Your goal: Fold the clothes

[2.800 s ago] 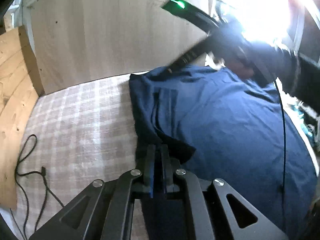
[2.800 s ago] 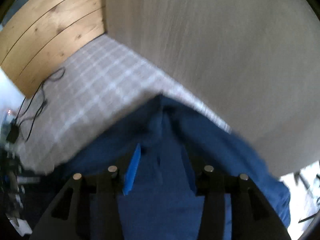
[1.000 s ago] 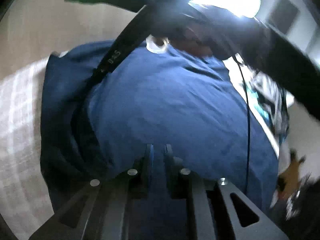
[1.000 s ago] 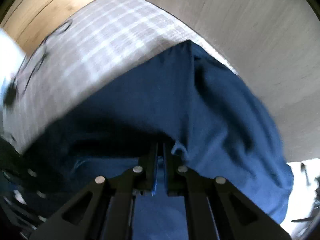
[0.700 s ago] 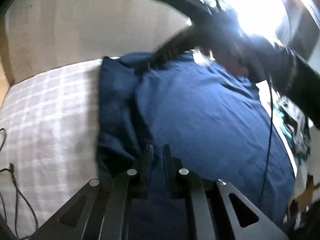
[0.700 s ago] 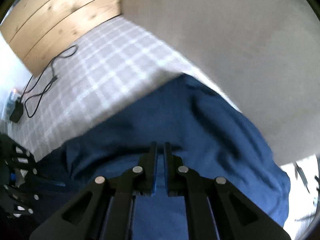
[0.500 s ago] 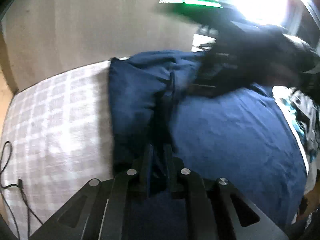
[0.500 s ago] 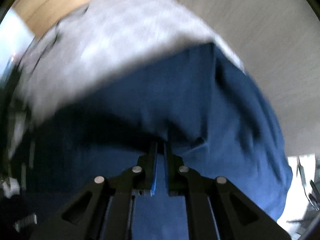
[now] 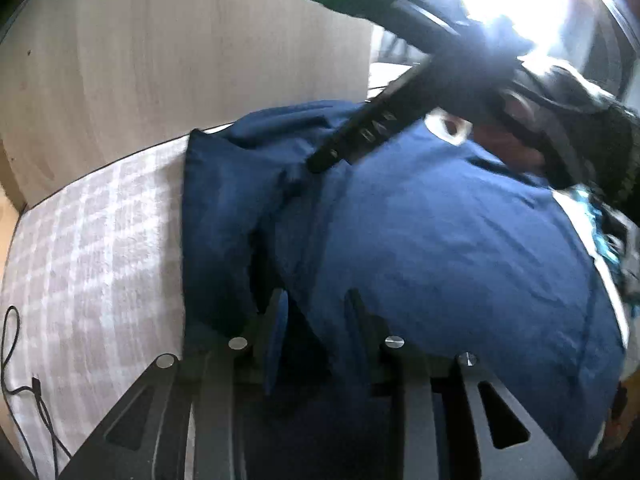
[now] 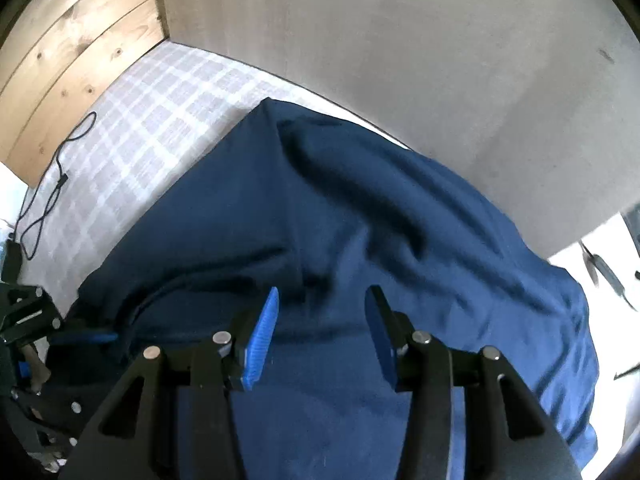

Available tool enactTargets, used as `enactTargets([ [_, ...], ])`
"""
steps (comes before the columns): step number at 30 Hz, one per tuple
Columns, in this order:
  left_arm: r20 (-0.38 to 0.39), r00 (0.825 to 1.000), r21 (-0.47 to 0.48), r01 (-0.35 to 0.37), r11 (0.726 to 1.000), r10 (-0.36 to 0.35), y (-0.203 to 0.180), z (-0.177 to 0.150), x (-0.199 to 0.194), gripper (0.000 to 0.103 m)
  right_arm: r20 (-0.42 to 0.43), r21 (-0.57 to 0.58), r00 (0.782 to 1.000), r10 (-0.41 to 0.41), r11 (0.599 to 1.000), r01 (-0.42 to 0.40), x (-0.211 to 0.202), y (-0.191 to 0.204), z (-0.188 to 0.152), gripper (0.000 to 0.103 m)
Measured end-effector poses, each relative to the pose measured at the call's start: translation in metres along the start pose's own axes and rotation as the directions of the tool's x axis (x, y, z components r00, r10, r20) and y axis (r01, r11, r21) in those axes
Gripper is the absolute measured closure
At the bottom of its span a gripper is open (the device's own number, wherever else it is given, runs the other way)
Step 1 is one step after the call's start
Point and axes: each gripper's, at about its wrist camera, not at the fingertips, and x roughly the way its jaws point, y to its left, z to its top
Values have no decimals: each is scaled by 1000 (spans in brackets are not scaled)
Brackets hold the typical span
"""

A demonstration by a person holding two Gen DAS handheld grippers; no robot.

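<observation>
Opening jaws over navy garment [image 10: 360, 220].

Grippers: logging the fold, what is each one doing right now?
Left gripper: opening, blue shirt between its fingers.
Right gripper: opening above the shirt, holding nothing.

Almost nothing readable is showing in either view. In the left wrist view, the right gripper [image 9: 320, 160] is reaching in from the upper right, and a short row of pale embossed characters is running along its dark finger [image 9: 370, 130]; blur and the steep angle are keeping them from being read with any certainty. The right wrist view is showing no lettering, label, brand, number or sign at all.
</observation>
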Motion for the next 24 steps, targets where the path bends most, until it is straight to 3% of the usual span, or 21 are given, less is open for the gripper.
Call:
enactTargets([
  [1, -12, 1000, -3, -3, 1000, 3, 2, 2, 7, 76, 1, -11, 1000, -3, 1000, 3, 4, 3, 1, 58],
  [2, -19, 1000, -5, -3, 1000, 3, 3, 2, 12, 84, 2, -22, 1000, 1, 1000, -1, 6, 5, 1, 59],
  [3, -19, 1000, -7, 1, 1000, -2, 5, 2, 14, 99, 1, -38, 1000, 11, 999, -11, 6, 8, -1, 62],
  [5, 0, 999, -31, 32, 999, -32, 9, 1, 14, 102, 13, -66, 1000, 11, 998, -10, 0, 13, -6, 95],
  [6, 16, 999, -42, 51, 998, -50, 10, 1, 10, 102, 21, -79, 1000, 10, 997, -8, -4, 15, -8, 98],
  [10, 57, 989, -45, 141, 989, -138, 6, -1, -7, 102, 92, -93, 996, 21, 996, -12, -29, 12, -22, 98],
  [13, 54, 981, 35, 186, 982, -188, -13, -6, -15, 102, 120, -66, 990, 70, 996, -62, -46, 0, -35, 98],
  [15, 9, 977, 55, 211, 976, -212, -21, -9, -12, 100, 88, -80, 995, 35, 996, -28, -47, -15, -46, 98],
  [17, -28, 969, 10, 244, 970, -244, -18, -14, -10, 98, 59, -45, 998, 6, 999, -4, -46, -25, -50, 91],
  [19, -30, 980, 9, 198, 980, -198, -14, -23, -19, 98, 42, 19, 999, 25, 999, -26, -45, -28, -50, 85],
  [22, -22, 996, -17, 90, 996, -90, 0, -39, -40, 93, 50, -10, 996, 77, 997, -77, -42, -10, -49, 83],
  [23, -23, 998, -37, 52, 998, -53, 8, -46, -49, 93, 54, -24, 994, 96, 995, -94, -41, -4, -48, 74],
  [24, -28, 999, -58, 17, 998, -19, 15, -54, -58, 93, 4, -69, 999, 48, 996, -48, -31, 7, -50, 73],
])
